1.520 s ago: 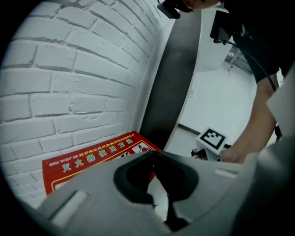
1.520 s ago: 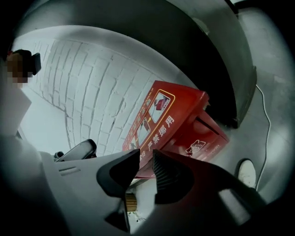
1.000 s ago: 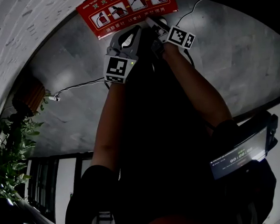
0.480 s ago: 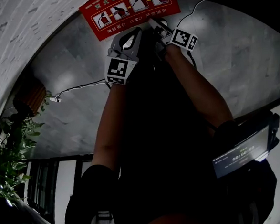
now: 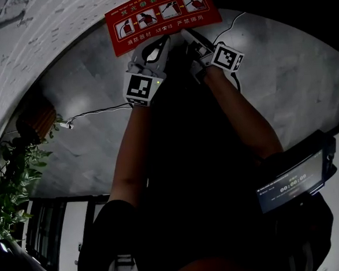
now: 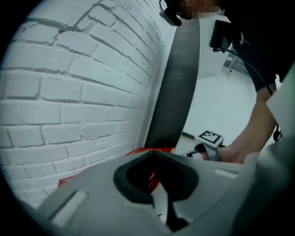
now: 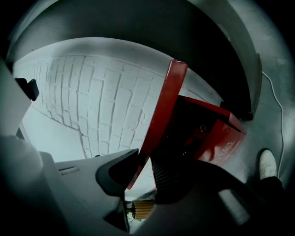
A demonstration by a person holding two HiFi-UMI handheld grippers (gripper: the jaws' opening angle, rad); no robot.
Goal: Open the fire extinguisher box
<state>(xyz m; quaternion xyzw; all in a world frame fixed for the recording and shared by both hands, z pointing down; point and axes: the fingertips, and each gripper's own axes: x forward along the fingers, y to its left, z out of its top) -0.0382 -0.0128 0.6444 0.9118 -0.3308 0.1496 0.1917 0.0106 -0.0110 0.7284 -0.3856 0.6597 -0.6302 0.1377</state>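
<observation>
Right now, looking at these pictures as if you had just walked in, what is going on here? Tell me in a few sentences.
A person is working at a red box by a white brick wall, with a gripper in each hand. The right gripper is shut on the edge of the lid, which is lifted so the box's dark inside shows. The left gripper is shut with nothing between its jaws, close by the box.

At twelve o'clock, your left gripper (image 5: 155, 49) and right gripper (image 5: 190, 39) both reach the red box lid (image 5: 161, 14); a plant (image 5: 10, 172) sits at eight o'clock.
</observation>
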